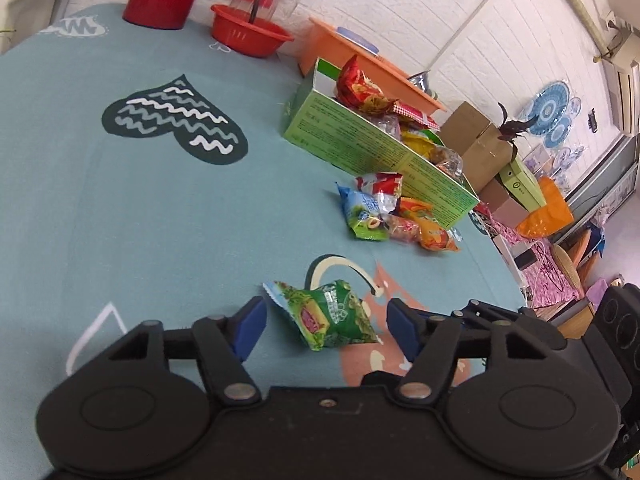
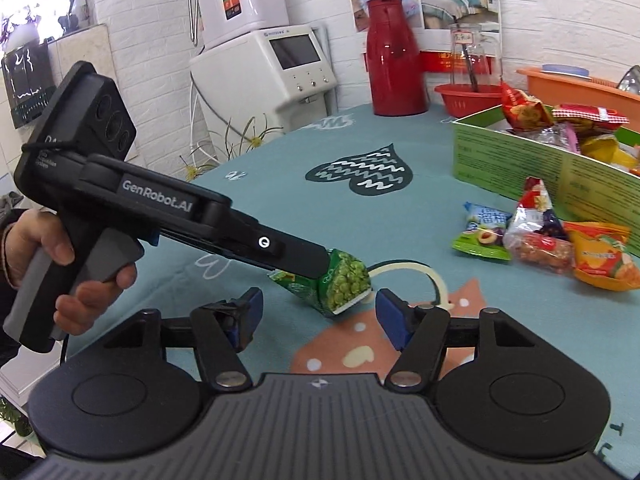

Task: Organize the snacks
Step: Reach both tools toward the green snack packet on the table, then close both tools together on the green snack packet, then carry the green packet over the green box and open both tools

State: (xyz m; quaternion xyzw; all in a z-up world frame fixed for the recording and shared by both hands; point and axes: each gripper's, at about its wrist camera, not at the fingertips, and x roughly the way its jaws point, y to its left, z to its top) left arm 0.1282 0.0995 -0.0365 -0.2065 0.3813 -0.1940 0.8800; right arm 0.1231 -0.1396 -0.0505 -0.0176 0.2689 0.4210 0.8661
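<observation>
Now both grippers, left [image 1: 326, 330] and right [image 2: 318, 316], stand wide open around the green packet [image 1: 330, 316], neither gripping it.

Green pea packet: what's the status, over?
Left gripper open, straddling green pea packet. Right gripper open, close beside it. Packet on tablecloth, outside green box. Nothing blocking.

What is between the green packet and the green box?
A small heap of snack packets lies between the green packet and the green box, clearest in the left wrist view.
</observation>
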